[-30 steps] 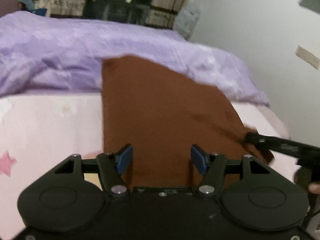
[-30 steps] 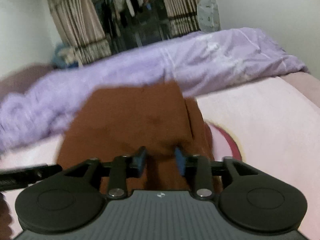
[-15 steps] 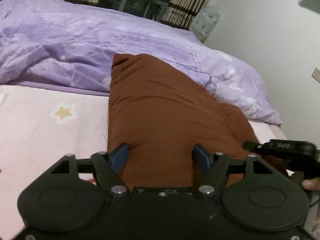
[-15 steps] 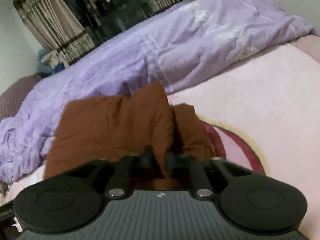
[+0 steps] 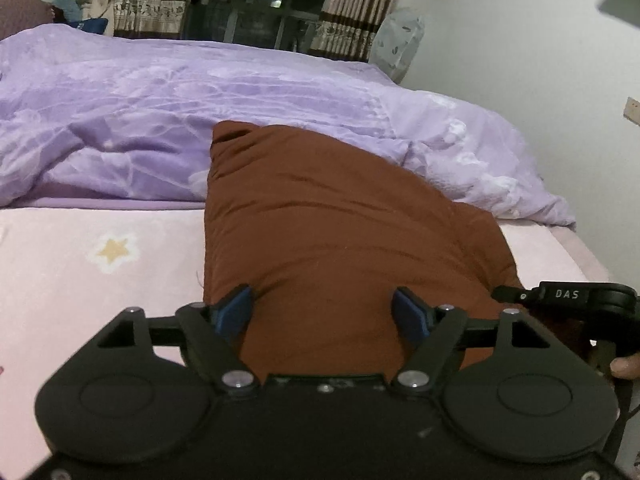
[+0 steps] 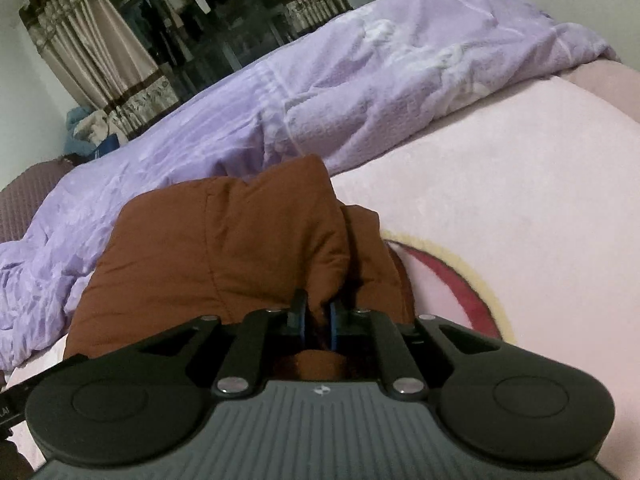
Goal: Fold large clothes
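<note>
In the left wrist view, a pink bed sheet fills the left, a purple duvet lies across the top, and the folded brown garment sits centre. The left tongs stand apart, having just been opening, astride the garment's near edge. The right tongs are clamped on its fabric.

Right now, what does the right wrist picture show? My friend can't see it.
The right hand-held gripper is shut, pinching a fold of a puffy brown garment lying on a pink bed sheet. A rumpled purple duvet lies behind it, with curtains beyond.
</note>
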`<state>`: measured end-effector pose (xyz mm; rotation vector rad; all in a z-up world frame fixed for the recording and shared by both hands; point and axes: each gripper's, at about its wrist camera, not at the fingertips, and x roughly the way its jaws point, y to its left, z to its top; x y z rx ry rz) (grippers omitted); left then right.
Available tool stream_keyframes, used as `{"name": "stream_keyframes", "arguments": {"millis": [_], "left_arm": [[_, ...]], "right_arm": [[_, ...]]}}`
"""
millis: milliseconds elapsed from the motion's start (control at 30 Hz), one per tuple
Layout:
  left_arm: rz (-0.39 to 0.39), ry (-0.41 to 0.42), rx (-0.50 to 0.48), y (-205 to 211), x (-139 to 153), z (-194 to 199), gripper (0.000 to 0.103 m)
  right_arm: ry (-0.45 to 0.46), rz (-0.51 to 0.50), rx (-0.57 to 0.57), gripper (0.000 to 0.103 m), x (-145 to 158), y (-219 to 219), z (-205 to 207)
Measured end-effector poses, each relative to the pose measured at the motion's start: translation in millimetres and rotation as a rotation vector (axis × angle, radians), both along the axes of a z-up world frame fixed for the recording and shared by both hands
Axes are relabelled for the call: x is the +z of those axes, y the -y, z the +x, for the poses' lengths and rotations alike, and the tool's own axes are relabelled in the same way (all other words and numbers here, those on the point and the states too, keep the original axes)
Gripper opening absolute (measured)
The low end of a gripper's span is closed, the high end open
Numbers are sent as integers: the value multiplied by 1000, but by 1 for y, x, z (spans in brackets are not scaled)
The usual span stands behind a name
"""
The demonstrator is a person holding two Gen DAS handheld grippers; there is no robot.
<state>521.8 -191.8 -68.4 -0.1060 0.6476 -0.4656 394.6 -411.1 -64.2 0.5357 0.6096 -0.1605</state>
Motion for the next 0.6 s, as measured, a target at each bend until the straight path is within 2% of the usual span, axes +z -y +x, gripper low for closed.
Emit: {"name": "stream_keyframes", "arguments": {"millis": [133, 200, 267, 333, 500, 600], "left_arm": [[14, 8, 5, 2, 4, -2, 78], [-8, -2, 1, -2, 14, -5, 76], [-44, 5, -15, -7, 26, -12, 76], [-51, 24, -19, -8, 35, -23, 76], [-31, 84, -64, -12, 44, -65, 77], [-47, 77, -81, -17, 39, -83, 77]], "right_arm": [[43, -25, -1, 16, -2, -2, -8], [55, -68, 0, 28, 7, -3, -15], [75, -103, -22, 35, 24, -8, -27], [113, -132, -24, 36, 40, -17, -42], [186, -236, 53, 36, 65, -51, -86], [169, -305, 65, 36, 62, -68, -98]]}}
